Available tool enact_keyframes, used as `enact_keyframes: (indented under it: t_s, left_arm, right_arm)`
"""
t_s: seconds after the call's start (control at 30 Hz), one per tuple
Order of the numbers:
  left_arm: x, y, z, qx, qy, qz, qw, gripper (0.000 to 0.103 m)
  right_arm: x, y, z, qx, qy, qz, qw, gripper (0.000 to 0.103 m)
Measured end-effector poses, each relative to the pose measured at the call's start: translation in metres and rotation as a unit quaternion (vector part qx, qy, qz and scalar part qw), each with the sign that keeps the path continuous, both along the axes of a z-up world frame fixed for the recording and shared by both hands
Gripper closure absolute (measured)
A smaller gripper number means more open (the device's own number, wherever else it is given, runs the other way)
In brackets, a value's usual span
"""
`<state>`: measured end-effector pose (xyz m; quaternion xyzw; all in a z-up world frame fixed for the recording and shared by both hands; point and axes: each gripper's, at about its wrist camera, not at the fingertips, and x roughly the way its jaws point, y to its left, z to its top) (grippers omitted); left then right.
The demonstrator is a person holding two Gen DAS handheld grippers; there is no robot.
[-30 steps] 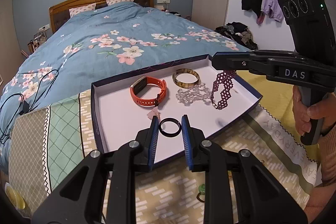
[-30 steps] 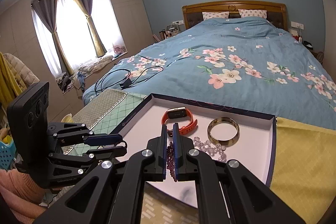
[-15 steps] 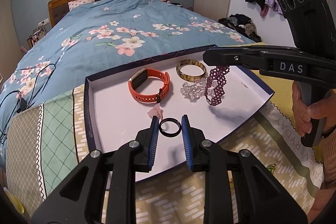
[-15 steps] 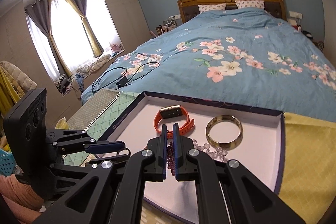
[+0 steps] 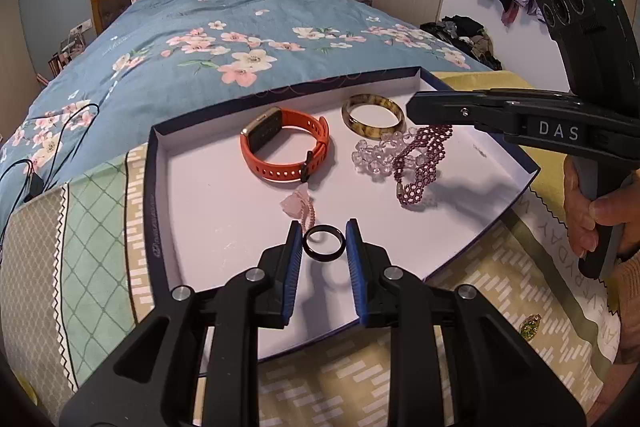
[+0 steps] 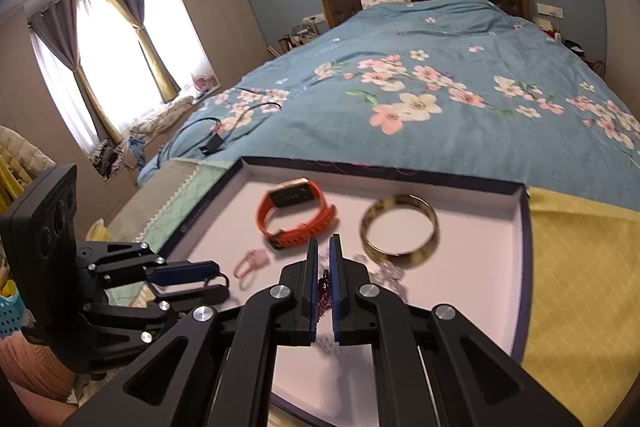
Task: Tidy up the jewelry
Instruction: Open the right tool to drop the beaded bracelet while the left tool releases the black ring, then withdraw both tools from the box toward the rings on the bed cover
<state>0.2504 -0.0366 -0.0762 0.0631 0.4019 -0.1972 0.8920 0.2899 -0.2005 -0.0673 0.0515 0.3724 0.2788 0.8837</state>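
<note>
A small black ring (image 5: pixel 323 244) sits pinched between the blue pads of the left gripper (image 5: pixel 322 247), low in the centre of the left wrist view. The ring lies nearly flat, its opening facing up toward the camera, so it has no real long axis; the jaws stand just wide enough to hold it across its width. Directly beyond it spreads the white floor of a shallow dark-rimmed box lid (image 5: pixel 158 227), which fills the middle of the frame. A small pink charm (image 5: pixel 298 206) lies just above the ring. Farther up rest an orange watch band (image 5: pixel 286 151), a mottled bangle (image 5: pixel 373 115) and a clear bead bracelet (image 5: pixel 372 157). From the right edge of the frame the right gripper (image 6: pixel 323 281) reaches in, its jaws almost fully together on a purple beaded bracelet (image 5: pixel 420 163), which hangs down lengthwise with its lower end resting on the lid's floor beside the clear beads. Both pieces appear ready to be set down; the ring's open spot lies straight ahead.
</note>
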Motion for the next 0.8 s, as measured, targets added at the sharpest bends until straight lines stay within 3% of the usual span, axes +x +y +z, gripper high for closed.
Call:
enact_keyframes:
  t_s: [0.47,0.57,0.7,0.8]
  left_arm:
    - [0.018,-0.001,-0.016,-0.004,0.024,0.012,0.9996,0.080]
    - [0.018,-0.001,-0.015,-0.008,0.024,0.012,0.9996,0.077]
    - [0.013,0.001,-0.008,-0.012,0.010,0.014,0.9998,0.064]
    - [0.005,0.004,0.002,-0.011,-0.006,0.017,0.9998,0.062]
  right_arm:
    - [-0.006,-0.013,-0.011,-0.023,0.014,-0.022,0.999,0.095]
    - [-0.015,-0.016,-0.007,-0.019,0.006,-0.022,1.000,0.093]
    - [-0.037,-0.020,0.005,-0.012,-0.012,-0.011,1.000,0.084]
    - [-0.058,-0.020,0.010,-0.013,-0.022,0.005,1.000,0.079]
